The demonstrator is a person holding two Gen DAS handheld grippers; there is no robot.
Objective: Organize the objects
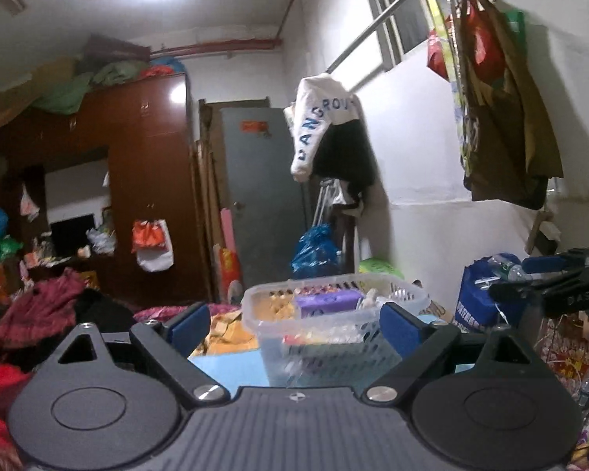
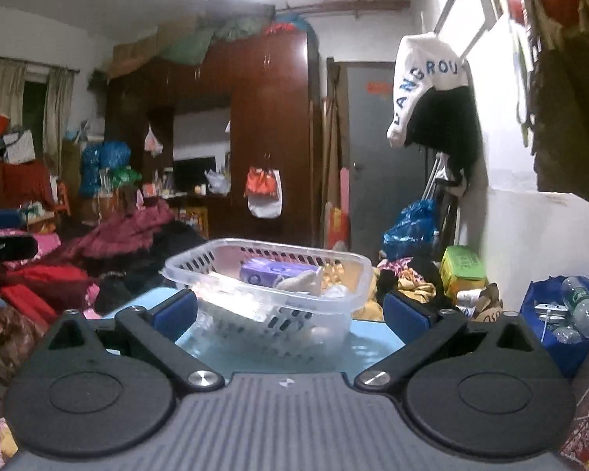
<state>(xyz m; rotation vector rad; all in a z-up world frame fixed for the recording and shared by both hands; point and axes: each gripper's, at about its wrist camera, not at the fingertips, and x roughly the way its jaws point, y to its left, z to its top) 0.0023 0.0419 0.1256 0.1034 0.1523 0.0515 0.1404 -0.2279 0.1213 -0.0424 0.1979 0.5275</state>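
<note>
Beyond basket point(image 2: 267, 286), clothes heap point(image 2: 110, 251).

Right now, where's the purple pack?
In both views the purple pack lies inside the clear basket on the blue table, straight ahead of both open grippers, beside a beige item.

Left gripper point(image 1: 296, 329): pointing forward and level, jaws standing wide apart, blue pads point(image 1: 396, 327) gripping nothing.
Right gripper point(image 2: 290, 312): sitting level too, jaws spread wide, pads point(image 2: 175, 311) bare (its dark body is also showing at the right edge of the left wrist view).
</note>
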